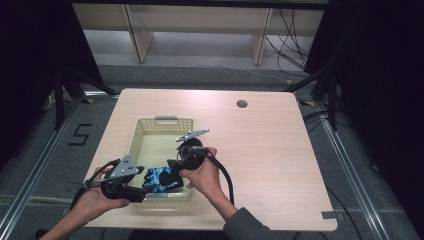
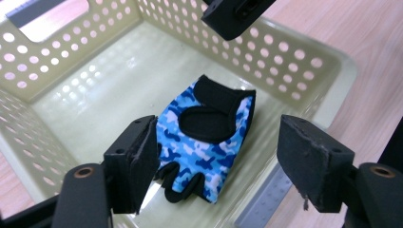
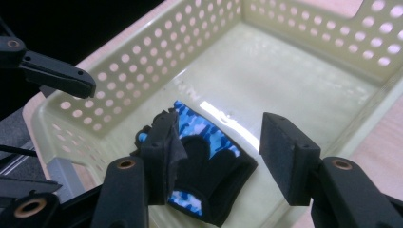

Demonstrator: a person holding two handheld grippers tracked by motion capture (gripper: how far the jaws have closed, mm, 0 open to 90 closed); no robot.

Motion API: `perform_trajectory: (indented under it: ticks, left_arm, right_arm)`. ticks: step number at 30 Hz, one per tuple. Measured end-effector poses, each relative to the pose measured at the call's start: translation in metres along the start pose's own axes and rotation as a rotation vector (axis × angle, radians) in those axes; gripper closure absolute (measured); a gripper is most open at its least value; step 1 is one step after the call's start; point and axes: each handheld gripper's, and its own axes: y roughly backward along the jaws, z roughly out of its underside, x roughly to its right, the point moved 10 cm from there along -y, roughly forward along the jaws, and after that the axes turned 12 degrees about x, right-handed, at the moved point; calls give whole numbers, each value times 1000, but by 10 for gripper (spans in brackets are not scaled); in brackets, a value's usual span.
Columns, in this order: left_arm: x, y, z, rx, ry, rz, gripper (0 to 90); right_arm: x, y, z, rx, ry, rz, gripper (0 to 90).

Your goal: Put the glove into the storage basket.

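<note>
A blue camouflage fingerless glove (image 1: pixel 161 179) with black patches lies flat on the floor of a pale yellow perforated basket (image 1: pixel 165 121), at its near end. My left gripper (image 1: pixel 142 186) hovers at the basket's near-left corner and points at the glove. In the left gripper view the glove (image 2: pixel 209 142) lies below the open left gripper (image 2: pixel 218 142), with nothing touching its pads. My right gripper (image 1: pixel 174 166) hangs just over the glove from the right. In the right gripper view its jaws stand apart above the glove (image 3: pixel 214 161), the right gripper (image 3: pixel 221 130) open and holding nothing.
The basket (image 2: pixel 71 52) sits at the left front of a light wooden table (image 1: pixel 270 150) with a cable hole (image 1: pixel 242 103) at the back right. A jaw of the right gripper (image 2: pixel 235 14) hangs over the basket's far wall. Dark frames flank the table.
</note>
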Motion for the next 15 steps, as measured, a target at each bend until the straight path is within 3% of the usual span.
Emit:
perform_trajectory:
  ticks: [2, 5, 7, 12, 13, 15]
  left_arm:
    - [1, 1, -2, 8, -6, 6, 283]
    - [7, 0, -3, 49, 42, 9, 270]
    - [11, 0, -4, 70, 68, 18, 262]
    - [16, 3, -8, 105, 86, 20, 242]
    - [18, 1, -11, 137, 107, 12, 238]
    - [20, 2, -12, 136, 97, 22, 228]
  right_arm:
    - [1, 4, -5, 44, 22, -37, 481]
    - [5, 15, -7, 58, 16, -57, 470]
    - [9, 22, -8, 70, 32, -55, 469]
    - [19, 42, -6, 109, 22, -68, 444]
    - [19, 45, -5, 104, 12, -65, 444]
    - [26, 51, -2, 117, 32, -58, 436]
